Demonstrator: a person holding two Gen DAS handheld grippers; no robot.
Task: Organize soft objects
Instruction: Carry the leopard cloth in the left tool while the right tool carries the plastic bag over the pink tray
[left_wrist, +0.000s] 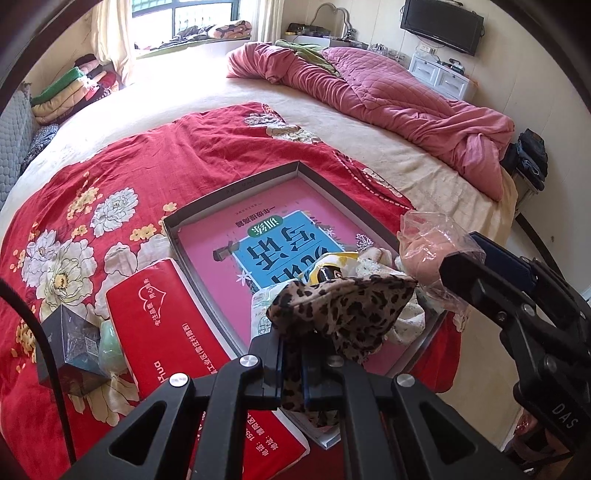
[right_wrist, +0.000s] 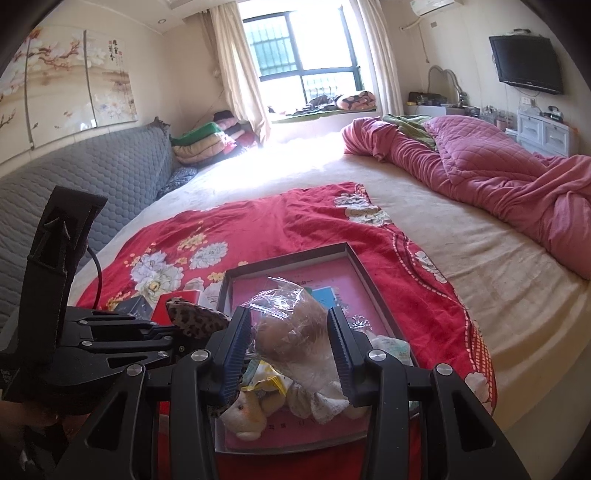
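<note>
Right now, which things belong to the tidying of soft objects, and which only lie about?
Belong to the job: leopard-print cloth in left claw; plastic-wrapped soft item in right claw; grey tray; plush toy.

Lying about: red tissue pack; dark box; pink quilt.

Your left gripper (left_wrist: 291, 363) is a black linkage frame with silver screws and blue ribbed pads (left_wrist: 282, 369); a black cable (right_wrist: 96, 273) trails from it. Your right gripper (right_wrist: 291, 350) matches, marked "DAS".
</note>
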